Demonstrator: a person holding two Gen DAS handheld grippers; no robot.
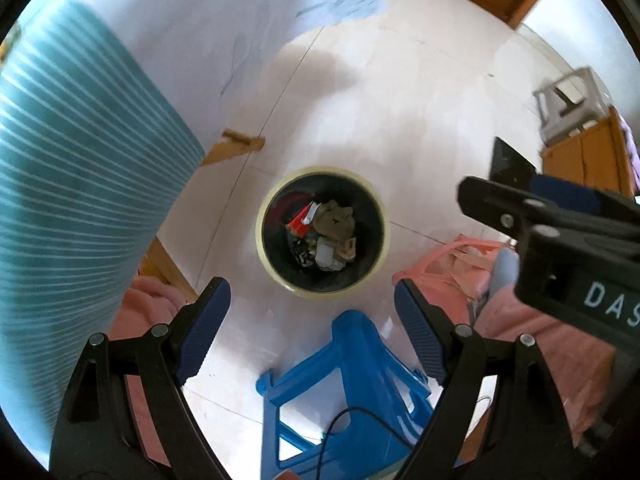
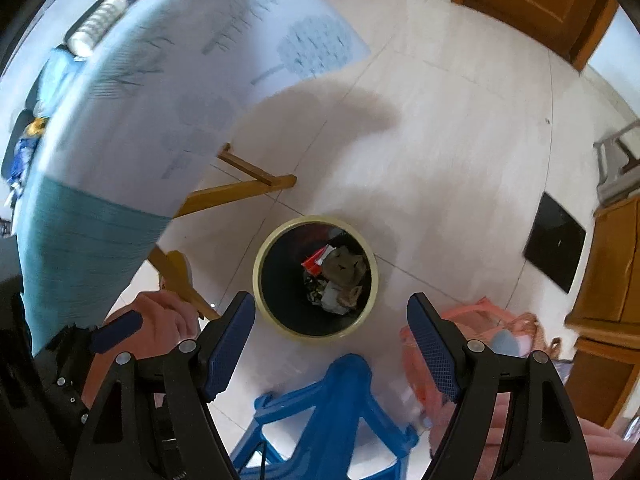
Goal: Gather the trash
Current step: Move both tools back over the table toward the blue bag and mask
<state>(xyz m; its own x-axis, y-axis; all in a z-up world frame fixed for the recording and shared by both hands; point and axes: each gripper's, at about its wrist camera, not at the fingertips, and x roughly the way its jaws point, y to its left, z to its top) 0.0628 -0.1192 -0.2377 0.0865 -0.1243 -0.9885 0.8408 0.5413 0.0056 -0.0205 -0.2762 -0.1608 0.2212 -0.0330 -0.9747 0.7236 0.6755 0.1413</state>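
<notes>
A round trash bin [image 1: 322, 236] with a cream rim and black liner stands on the tiled floor, seen from above. It holds crumpled trash [image 1: 326, 236]: red, brown and white pieces. It also shows in the right wrist view [image 2: 316, 276], with the trash [image 2: 336, 276] inside. My left gripper [image 1: 312, 328] is open and empty, held high above the floor just short of the bin. My right gripper [image 2: 332, 344] is open and empty, also above the bin's near side. The right gripper's body [image 1: 560, 236] shows at the right of the left wrist view.
A blue plastic stool [image 1: 344, 392] stands below the grippers. A table with a white and teal cloth [image 2: 120, 120] and wooden legs [image 2: 240, 184] is at the left. A pink bag [image 2: 492, 332] lies right of the bin. A wooden cabinet [image 2: 612, 264] and a black panel [image 2: 554, 242] are at the right.
</notes>
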